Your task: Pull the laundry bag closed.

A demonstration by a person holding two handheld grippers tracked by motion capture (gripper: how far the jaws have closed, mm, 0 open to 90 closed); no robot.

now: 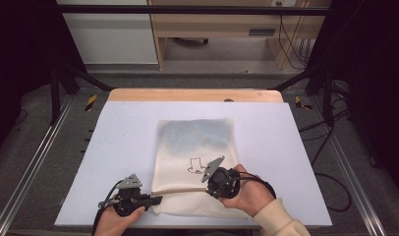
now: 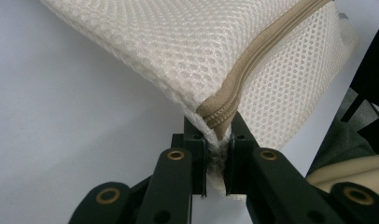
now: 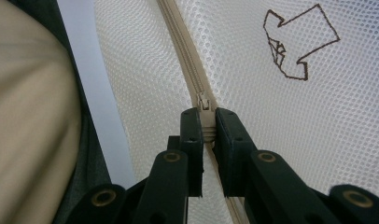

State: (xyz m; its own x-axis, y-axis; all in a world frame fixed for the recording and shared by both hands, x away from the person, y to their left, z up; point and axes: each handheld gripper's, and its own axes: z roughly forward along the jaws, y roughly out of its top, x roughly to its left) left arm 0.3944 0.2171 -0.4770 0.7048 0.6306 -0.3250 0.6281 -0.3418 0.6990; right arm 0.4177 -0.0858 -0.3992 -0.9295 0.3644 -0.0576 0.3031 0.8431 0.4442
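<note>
Both tongs are clamped: the left gripper (image 1: 156,199) pinches the mesh laundry bag (image 1: 197,147) at its zipper-end corner (image 2: 214,125), the right gripper (image 3: 205,128) nips the zipper pull (image 3: 203,101). Tugging hard could slip that small tab or drag the bag, lying near the white table's (image 1: 114,137) front edge; there's bare room either side.

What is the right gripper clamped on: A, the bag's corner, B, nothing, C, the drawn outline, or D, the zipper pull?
D: in the right gripper view the right gripper has its jaws shut on the zipper pull of the mesh bag.
</note>
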